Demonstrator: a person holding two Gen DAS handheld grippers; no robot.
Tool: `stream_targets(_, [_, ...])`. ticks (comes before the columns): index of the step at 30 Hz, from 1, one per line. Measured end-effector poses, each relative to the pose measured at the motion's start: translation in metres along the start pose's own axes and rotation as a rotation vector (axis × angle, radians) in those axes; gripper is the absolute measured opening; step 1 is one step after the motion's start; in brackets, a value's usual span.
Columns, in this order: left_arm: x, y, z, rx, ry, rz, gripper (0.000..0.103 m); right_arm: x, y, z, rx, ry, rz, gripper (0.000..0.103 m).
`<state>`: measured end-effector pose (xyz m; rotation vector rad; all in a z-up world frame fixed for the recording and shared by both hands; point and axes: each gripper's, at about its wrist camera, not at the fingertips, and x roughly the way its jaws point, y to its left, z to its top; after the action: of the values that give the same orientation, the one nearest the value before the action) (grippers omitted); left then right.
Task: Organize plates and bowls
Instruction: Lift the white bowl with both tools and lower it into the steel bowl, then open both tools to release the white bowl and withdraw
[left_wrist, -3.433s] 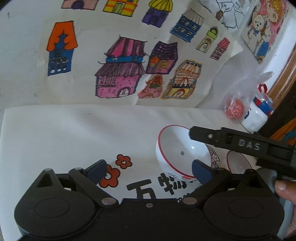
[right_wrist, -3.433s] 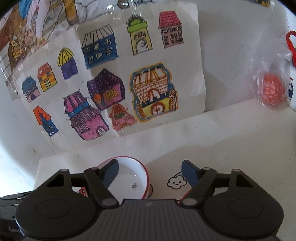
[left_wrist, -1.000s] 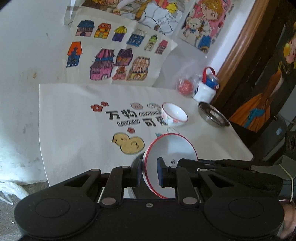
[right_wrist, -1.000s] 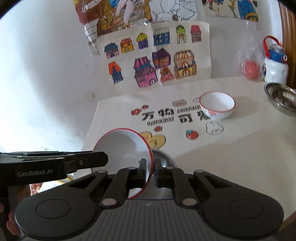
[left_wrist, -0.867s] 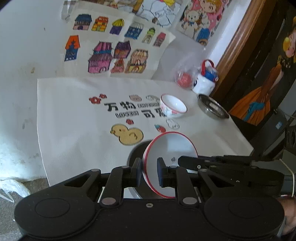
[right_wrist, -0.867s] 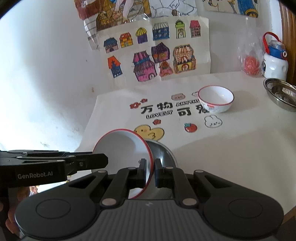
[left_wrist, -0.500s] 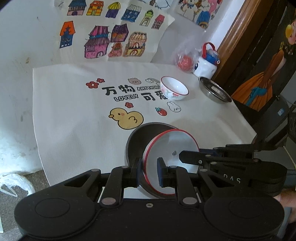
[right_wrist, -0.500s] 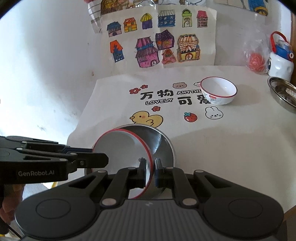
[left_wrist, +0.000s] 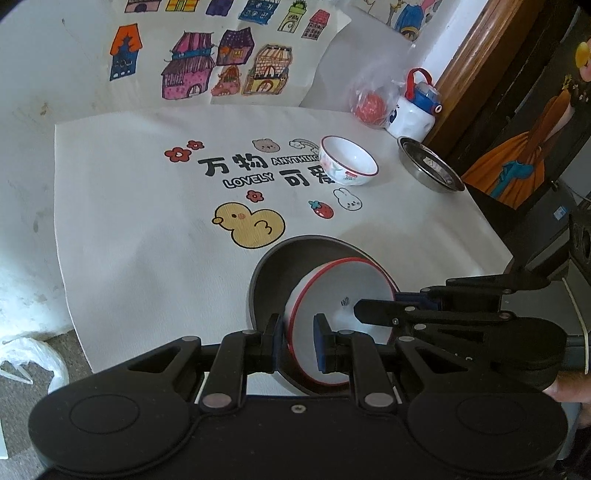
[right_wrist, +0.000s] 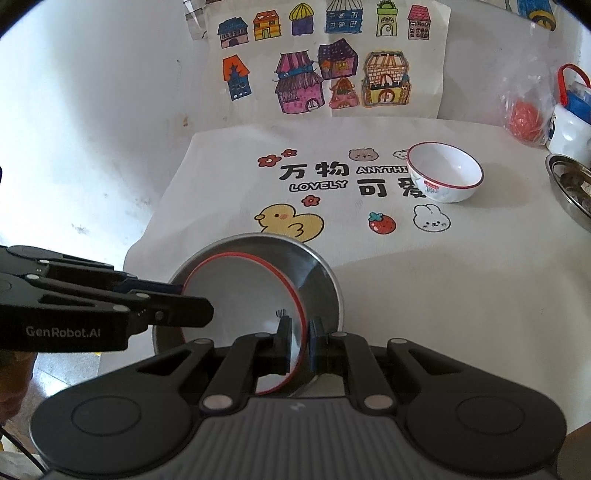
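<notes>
Broadly, table (left_wrist: 424, 236) under a printed cloth (left_wrist: 122, 206), bare room mid-cloth. Steel plate (right_wrist: 325, 280) sits at the near edge, little margin behind. Red-rimmed bowl (left_wrist: 343, 291) tilted over it, pinched by both: left hand-held gripper (left_wrist: 298, 341) clamps the left rim, right hand-held gripper (right_wrist: 300, 341) the opposite rim, likely to steady it level for setting down. Bowl's base possibly touching the plate; unclear. Second bowl (right_wrist: 445, 177) stands well apart, far right; another steel dish (left_wrist: 430, 168) near the right edge.
</notes>
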<state>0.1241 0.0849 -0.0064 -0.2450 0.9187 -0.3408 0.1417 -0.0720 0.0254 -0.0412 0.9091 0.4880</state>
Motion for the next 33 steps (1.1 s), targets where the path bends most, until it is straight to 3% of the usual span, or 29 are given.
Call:
stream_targets(8, [0.0039,0.0010,0.0025,-0.010,0.010,-0.004,0.019,0.0032,-0.0006,0.0055,-0.004,-0.004,0.009,0.020])
stream_targets(24, [0.0052,0.0063,0.0074,-0.040,0.008,-0.016,0.019,0.0048,-0.0054,0.0086,0.003,-0.010,0.039,0.022])
stream_targets(33, [0.0024,0.0053,0.0080,-0.038,-0.001,-0.018,0.025,0.0054,-0.0029,0.0099,0.005,-0.012,0.053,0.034])
